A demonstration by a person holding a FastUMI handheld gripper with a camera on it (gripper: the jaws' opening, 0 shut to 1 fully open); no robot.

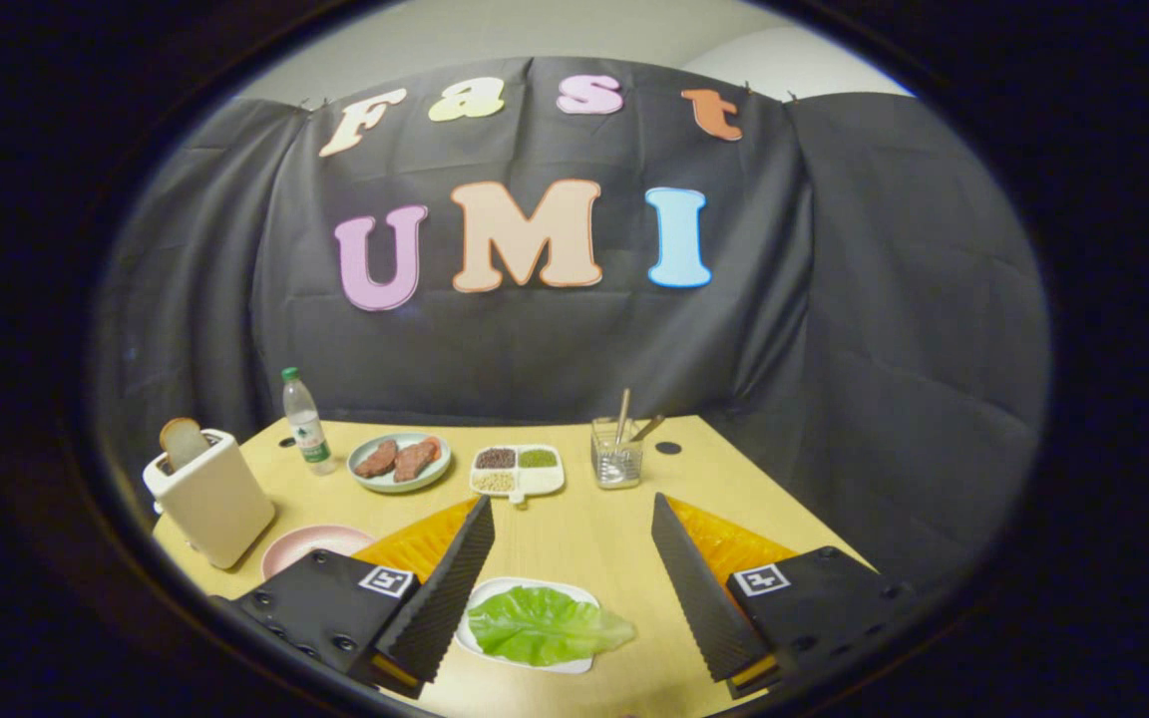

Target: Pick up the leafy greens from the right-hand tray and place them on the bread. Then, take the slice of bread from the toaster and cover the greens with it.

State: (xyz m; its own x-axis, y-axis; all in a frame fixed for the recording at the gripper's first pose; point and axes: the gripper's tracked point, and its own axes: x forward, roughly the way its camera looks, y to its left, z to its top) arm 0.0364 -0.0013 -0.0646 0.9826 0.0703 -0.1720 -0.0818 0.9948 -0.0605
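Between your tool's (573,558) two wide-spread fingers, which grip nothing, lies the leaf of greens (545,625) on a white tray (505,592). The leaf rests flat, nearer the left finger (440,598) than the right finger (699,588), and neither finger touches it. Its tip spills just past the tray's edge on the 3 o'clock side.

At 10 o'clock from the leaf stands the white toaster (210,496) near the worktop's (574,519) left edge, with a slice of bread (183,441) sticking up out of its slot. Just beside the toaster, toward 4 o'clock from it, you see a pink plate (310,543), partly hidden by the tool's body; what lies on it you cannot tell.

Beyond the fingers, toward 12 o'clock, a row of things sits along the far side of the worktop. From left to right: a clear bottle (305,420) with a green cap, standing upright; a pale green plate (400,463) with two brown pieces of meat (395,459); a white divided dish (518,471) with dark, green and pale fillings in its compartments; and a clear glass (617,454) with utensils leaning in it. All of these are well apart from the leaf.
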